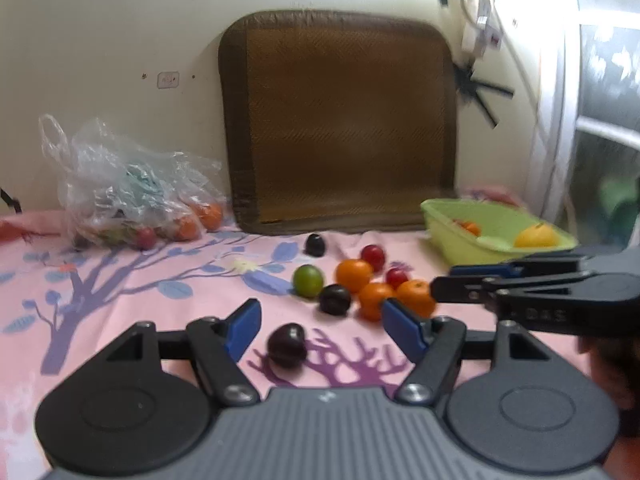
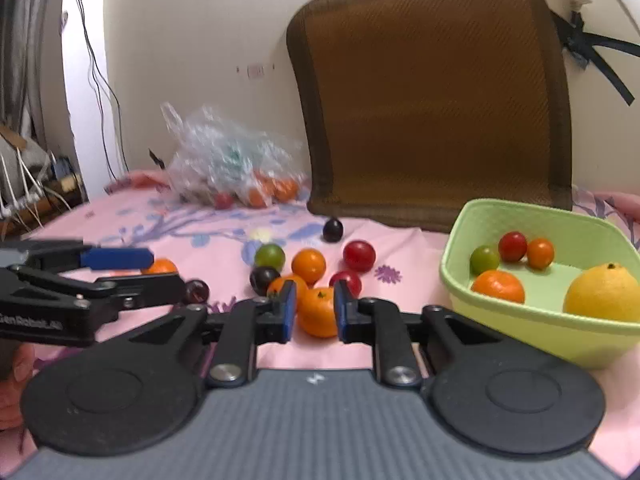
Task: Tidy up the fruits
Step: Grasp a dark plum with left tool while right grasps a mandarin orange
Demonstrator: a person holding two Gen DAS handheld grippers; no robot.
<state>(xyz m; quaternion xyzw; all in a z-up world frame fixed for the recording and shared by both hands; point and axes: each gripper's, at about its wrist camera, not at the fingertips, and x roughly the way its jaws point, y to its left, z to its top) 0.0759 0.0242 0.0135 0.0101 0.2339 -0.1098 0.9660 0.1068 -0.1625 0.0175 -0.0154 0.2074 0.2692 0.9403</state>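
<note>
Loose fruits lie on the pink sheet: oranges (image 1: 353, 275), red fruits (image 1: 373, 257), a green one (image 1: 307, 281) and dark plums (image 1: 335, 299). My left gripper (image 1: 320, 326) is open over a dark plum (image 1: 287, 345) that lies between its fingers. My right gripper (image 2: 316, 310) has its blue pads on both sides of an orange (image 2: 318, 312), whether they touch it I cannot tell; it also shows in the left wrist view (image 1: 444, 284). The green basket (image 2: 532, 322) at the right holds a yellow citrus (image 2: 604, 298), oranges, a red and a green fruit.
A clear plastic bag (image 1: 128, 192) with more fruit sits at the back left. A brown mesh cushion (image 1: 340, 120) leans on the wall behind the fruits. Cables and clutter stand beyond the bed's left edge (image 2: 36, 192).
</note>
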